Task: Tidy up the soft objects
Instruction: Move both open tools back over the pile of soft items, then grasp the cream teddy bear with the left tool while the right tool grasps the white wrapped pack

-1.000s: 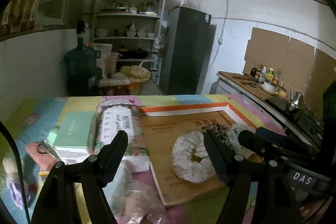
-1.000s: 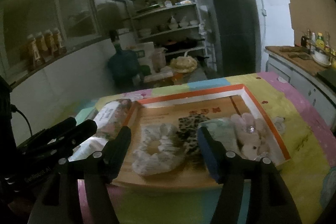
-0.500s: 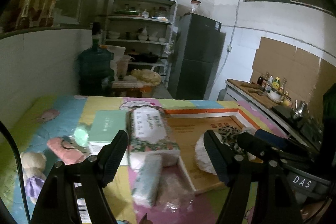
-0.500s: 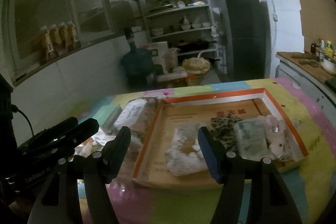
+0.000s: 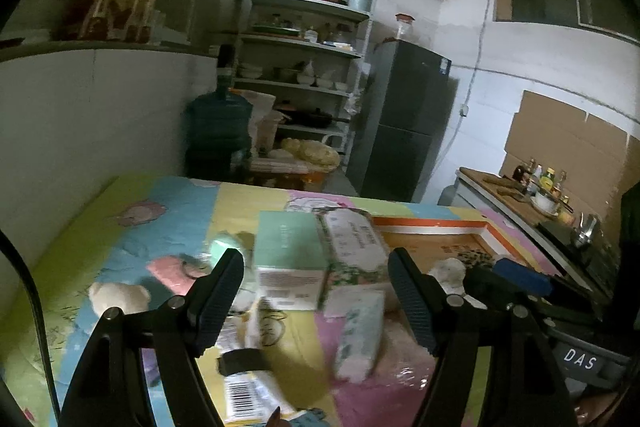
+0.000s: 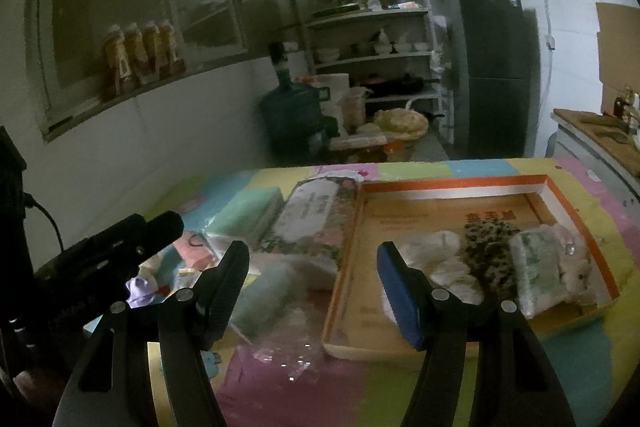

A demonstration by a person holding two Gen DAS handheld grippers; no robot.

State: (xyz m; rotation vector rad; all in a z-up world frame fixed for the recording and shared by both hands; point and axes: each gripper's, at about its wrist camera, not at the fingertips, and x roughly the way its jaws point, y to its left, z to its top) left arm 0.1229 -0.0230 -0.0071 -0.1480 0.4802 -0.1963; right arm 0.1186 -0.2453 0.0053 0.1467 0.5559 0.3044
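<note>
My left gripper (image 5: pixel 316 299) is open and empty above loose items on the colourful cloth. Under it lie a small pale tissue pack (image 5: pixel 360 331), a mint green box (image 5: pixel 288 247) and a floral tissue pack (image 5: pixel 352 239). A pink pouch (image 5: pixel 172 269) and a small teddy bear (image 5: pixel 118 297) lie further left. My right gripper (image 6: pixel 312 291) is also open and empty, at the left edge of the orange-rimmed tray (image 6: pixel 440 187). The tray holds a white scrunchie (image 6: pixel 440 255), a leopard scrunchie (image 6: pixel 486 247), a green-white tissue pack (image 6: pixel 536 263) and a plush bunny (image 6: pixel 572 263).
Clear plastic wrap (image 6: pixel 288 343) lies in front of the tray. A barcode packet (image 5: pixel 240 391) sits at the near edge. A white wall runs along the table's left side. Behind the table stand a water jug (image 5: pixel 218 131), shelves (image 5: pixel 304 43) and a dark fridge (image 5: pixel 404 123).
Both grippers have moved left, away from the tray's middle and over the loose items beside it. The pink pouch and teddy bear have come into the left wrist view. Both stay open.
</note>
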